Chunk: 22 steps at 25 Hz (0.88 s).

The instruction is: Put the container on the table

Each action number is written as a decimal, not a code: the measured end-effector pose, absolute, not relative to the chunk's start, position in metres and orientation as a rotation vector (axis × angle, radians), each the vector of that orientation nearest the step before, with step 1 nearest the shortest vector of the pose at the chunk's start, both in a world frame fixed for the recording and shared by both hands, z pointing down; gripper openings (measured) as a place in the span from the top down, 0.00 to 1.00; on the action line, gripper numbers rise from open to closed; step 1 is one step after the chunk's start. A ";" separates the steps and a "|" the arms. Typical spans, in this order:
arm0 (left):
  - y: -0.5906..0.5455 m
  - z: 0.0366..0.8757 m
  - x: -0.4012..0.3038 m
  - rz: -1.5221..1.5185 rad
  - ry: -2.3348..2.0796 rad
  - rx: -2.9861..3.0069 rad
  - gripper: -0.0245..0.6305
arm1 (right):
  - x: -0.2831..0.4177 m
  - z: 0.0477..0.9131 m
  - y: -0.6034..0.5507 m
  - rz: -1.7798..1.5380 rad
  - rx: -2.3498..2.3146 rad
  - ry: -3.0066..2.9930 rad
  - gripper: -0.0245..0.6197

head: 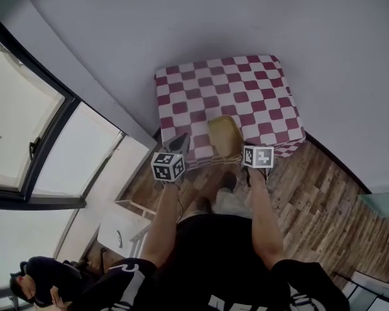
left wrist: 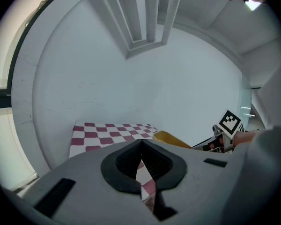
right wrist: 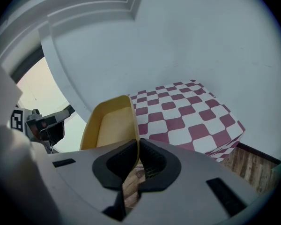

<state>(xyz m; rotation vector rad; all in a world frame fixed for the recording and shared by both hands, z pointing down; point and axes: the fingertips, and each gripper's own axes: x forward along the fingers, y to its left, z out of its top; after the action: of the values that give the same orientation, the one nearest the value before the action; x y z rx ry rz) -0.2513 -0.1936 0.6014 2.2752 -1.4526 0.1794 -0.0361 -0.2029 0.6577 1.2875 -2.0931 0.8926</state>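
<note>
At centre frame, right gripper (right wrist: pixel 137 142) pinches the container (head: pixel 224 135) wall near the table (head: pixel 246 89) edge; it looks not yet set down. Left gripper (left wrist: pixel 141 142) is closed and empty.

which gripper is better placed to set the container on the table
Right. The right gripper clamps the yellow container by its rim at the near edge of the checkered table; the left gripper is shut, empty.

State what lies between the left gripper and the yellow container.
Between left gripper and yellow container lies only checkered tablecloth, seen in the head view.
</note>
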 end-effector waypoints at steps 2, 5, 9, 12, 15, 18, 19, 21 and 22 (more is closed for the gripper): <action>-0.202 0.602 -0.247 0.181 -1.448 2.273 0.92 | -0.029 0.659 -0.212 0.894 1.293 -2.085 0.91; -0.218 0.602 -0.238 0.178 -1.443 2.273 0.92 | -0.021 0.658 -0.227 0.894 1.294 -2.084 0.91; -0.239 0.605 -0.223 0.175 -1.432 2.272 0.92 | -0.009 0.660 -0.248 0.895 1.291 -2.080 0.91; -0.255 0.608 -0.214 0.171 -1.430 2.258 0.92 | 0.000 0.663 -0.266 0.898 1.283 -2.076 0.91; -0.274 0.612 -0.205 0.166 -1.430 2.242 0.92 | 0.007 0.666 -0.287 0.902 1.270 -2.073 0.91; -0.292 0.616 -0.196 0.169 -1.439 2.231 0.92 | 0.015 0.670 -0.308 0.904 1.253 -2.073 0.91; -0.298 0.616 -0.193 0.169 -1.444 2.226 0.92 | 0.018 0.671 -0.314 0.906 1.247 -2.074 0.91; -0.311 0.617 -0.187 0.166 -1.453 2.218 0.92 | 0.023 0.674 -0.328 0.909 1.235 -2.077 0.91; -0.317 0.616 -0.183 0.166 -1.455 2.216 0.92 | 0.025 0.675 -0.335 0.910 1.230 -2.079 0.91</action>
<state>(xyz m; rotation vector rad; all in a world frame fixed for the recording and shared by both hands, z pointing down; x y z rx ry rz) -0.1831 -0.3169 0.6165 2.2164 -1.4548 0.1658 0.0253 -0.3353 0.6749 1.2298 -2.0793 0.9101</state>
